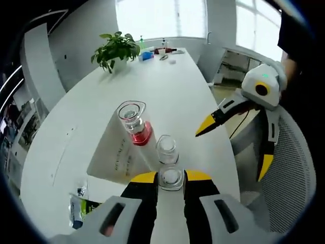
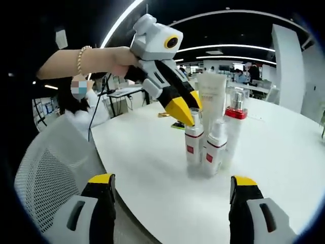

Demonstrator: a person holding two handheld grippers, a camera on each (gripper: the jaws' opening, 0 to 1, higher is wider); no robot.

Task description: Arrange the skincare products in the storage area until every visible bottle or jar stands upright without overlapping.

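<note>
Skincare bottles (image 2: 212,137) stood clustered upright on the white desk (image 2: 152,168), right of centre in the right gripper view: two small white bottles with red labels in front, a taller clear bottle with a red band (image 2: 236,114) and a pale tube (image 2: 212,96) behind them. In the left gripper view the same group sat low in the centre, the red-banded bottle (image 1: 136,124) above a small clear-capped bottle (image 1: 167,150). The left gripper (image 1: 170,178) had its yellow-tipped fingers closed around another small bottle's cap (image 1: 171,177). The right gripper (image 2: 171,185) hung short of the cluster, fingers spread wide with nothing between them. The long oval desk ran toward bright windows at the top of the left gripper view, carrying a potted plant (image 1: 117,50) at upper left. A grey mesh chair (image 2: 48,173) stood at lower left of the right gripper view, with office ceiling lights above.
</note>
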